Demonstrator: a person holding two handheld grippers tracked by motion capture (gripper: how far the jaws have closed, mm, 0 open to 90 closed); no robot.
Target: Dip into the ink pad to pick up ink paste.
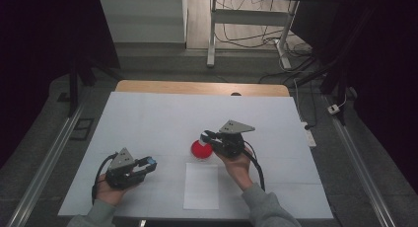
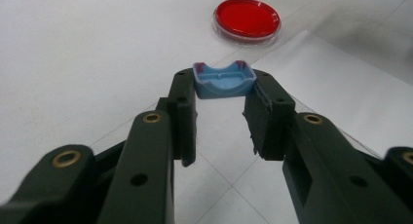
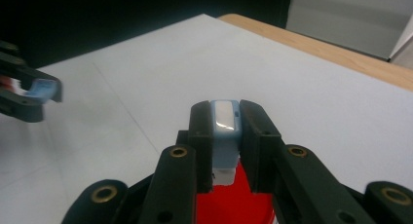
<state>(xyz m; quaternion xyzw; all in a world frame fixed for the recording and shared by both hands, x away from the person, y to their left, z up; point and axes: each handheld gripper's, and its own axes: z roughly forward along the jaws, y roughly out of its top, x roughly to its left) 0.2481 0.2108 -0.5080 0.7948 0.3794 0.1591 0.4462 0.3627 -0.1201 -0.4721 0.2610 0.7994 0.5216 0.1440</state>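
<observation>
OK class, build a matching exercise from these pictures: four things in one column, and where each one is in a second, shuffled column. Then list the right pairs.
Things
1. blue cap
2. pale blue block
3. red dish
4. white paper sheet

Places
A. flat on the table, nearest the person
B. clamped in the left gripper
C. on the table under the right gripper
D. clamped in the right gripper

Pairs: 1-B, 2-D, 3-C, 4-A

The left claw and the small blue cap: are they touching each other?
Touching. In the left gripper view, the left claw has both jaw tips pressed against the sides of the blue cap, holding it above the table.
</observation>
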